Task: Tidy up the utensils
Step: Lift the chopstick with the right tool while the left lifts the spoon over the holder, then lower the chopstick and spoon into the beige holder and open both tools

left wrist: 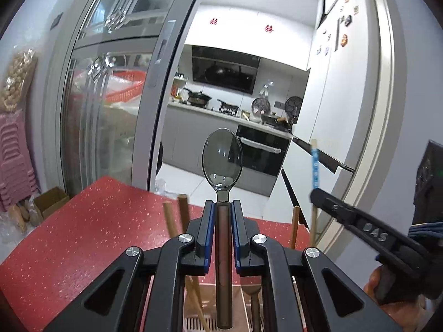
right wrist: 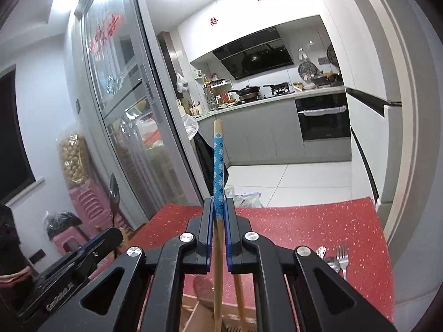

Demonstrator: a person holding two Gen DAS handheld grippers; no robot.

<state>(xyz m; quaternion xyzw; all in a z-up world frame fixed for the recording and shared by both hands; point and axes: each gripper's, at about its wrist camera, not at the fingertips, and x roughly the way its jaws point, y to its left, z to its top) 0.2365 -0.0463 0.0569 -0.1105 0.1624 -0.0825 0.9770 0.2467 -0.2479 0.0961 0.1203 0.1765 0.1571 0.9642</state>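
Note:
My left gripper [left wrist: 222, 207] is shut on a dark grey spoon [left wrist: 223, 163] with a brown handle, held upright, bowl up, above a wooden utensil holder [left wrist: 202, 304] that shows between the jaws. My right gripper [right wrist: 218, 204] is shut on a wooden chopstick [right wrist: 218, 155] with a blue flowered end, held upright over the same holder [right wrist: 193, 310]. The right gripper also shows in the left wrist view [left wrist: 360, 221], to the right, with the chopstick [left wrist: 314, 163]. The left gripper [right wrist: 83, 251] and spoon [right wrist: 114, 193] show at the left of the right wrist view.
Other chopsticks [left wrist: 174, 218] stand in the holder. A metal fork [right wrist: 342, 257] and spoons [right wrist: 326, 257] lie on the red speckled table [right wrist: 304, 227]. A glass sliding door [left wrist: 110, 110], pink stools [right wrist: 88, 202] and the kitchen counter [left wrist: 221, 110] lie beyond.

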